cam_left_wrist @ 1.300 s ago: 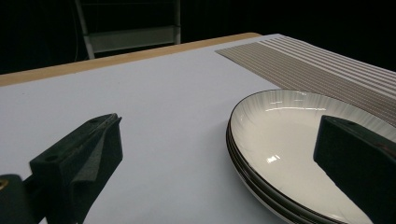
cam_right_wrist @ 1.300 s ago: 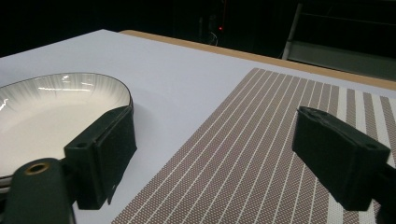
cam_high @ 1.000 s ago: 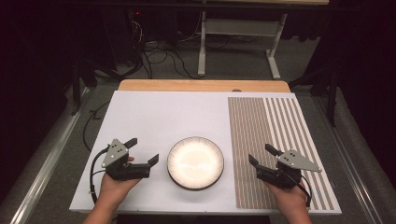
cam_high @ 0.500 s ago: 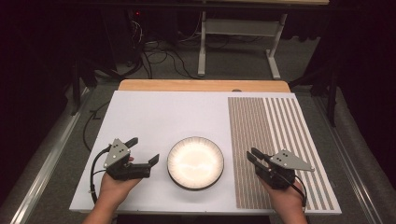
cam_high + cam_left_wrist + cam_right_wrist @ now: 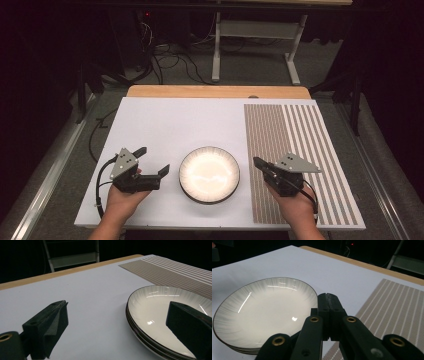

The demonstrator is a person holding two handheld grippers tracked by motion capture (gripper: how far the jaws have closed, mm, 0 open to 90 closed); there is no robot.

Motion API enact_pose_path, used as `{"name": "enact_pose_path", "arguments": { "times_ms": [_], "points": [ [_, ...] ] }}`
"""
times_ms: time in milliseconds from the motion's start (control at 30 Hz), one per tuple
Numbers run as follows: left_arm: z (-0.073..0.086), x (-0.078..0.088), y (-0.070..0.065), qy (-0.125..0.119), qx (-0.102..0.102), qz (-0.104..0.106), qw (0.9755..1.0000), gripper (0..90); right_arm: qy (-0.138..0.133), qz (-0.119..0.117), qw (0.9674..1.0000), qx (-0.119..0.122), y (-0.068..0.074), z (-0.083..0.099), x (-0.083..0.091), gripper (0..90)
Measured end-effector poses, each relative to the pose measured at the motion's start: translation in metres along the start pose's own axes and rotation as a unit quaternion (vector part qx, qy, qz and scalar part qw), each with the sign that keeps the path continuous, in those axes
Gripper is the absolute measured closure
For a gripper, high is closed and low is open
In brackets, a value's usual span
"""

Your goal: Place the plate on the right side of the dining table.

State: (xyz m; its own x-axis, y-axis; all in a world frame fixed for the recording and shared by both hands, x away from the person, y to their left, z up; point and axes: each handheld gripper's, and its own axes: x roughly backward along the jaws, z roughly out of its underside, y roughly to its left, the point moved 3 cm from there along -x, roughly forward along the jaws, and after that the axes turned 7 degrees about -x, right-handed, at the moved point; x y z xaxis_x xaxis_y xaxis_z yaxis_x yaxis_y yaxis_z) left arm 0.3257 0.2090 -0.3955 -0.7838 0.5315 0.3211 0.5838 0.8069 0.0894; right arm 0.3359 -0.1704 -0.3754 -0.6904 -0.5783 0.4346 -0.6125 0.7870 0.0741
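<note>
A stack of shallow white plates with dark rims sits near the front middle of the white table top. My left gripper is just left of the stack, open wide and empty. In the left gripper view the left gripper has one jaw over the bare table and the other in front of the plates. My right gripper is right of the stack over the striped mat's edge, shut on nothing and pointing at the plates. In the right gripper view the right gripper stops just short of the plates' rim.
A brown striped placemat covers the right part of the table. A wooden strip runs along the far edge. Beyond it stand a metal frame and cables on the dark floor.
My right gripper has gone from open to shut and has shifted left toward the plates. The left gripper and the plates have stayed put.
</note>
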Motion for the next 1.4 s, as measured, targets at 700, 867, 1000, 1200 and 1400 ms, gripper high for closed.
{"name": "enact_pose_path", "arguments": {
  "times_ms": [700, 867, 1000, 1200, 1400],
  "points": [
    [0.0, -0.002, 0.001, 0.003, 0.003, 0.01, 0.9999, 0.2, 0.045, -0.026, 0.9984, 0.025, 0.018, -0.011, -0.035, 90.0],
    [-0.001, -0.001, -0.001, 0.0, -0.002, 0.012, 0.9999, 0.2, 0.071, -0.024, 0.9969, 0.025, 0.015, 0.005, -0.037, 90.0],
    [-0.002, -0.002, -0.002, -0.002, -0.002, 0.014, 0.9999, 0.2, 0.077, -0.032, 0.9962, 0.025, 0.012, 0.009, -0.038, 90.0],
    [-0.001, -0.003, -0.003, 0.0, -0.001, 0.018, 0.9998, 0.2, 0.099, -0.034, 0.9944, 0.015, 0.006, 0.016, -0.041, 90.0],
    [-0.001, -0.003, -0.003, -0.001, 0.001, 0.019, 0.9998, 0.2, 0.11, -0.037, 0.9929, 0.024, 0.008, 0.019, -0.043, 90.0]
  ]
}}
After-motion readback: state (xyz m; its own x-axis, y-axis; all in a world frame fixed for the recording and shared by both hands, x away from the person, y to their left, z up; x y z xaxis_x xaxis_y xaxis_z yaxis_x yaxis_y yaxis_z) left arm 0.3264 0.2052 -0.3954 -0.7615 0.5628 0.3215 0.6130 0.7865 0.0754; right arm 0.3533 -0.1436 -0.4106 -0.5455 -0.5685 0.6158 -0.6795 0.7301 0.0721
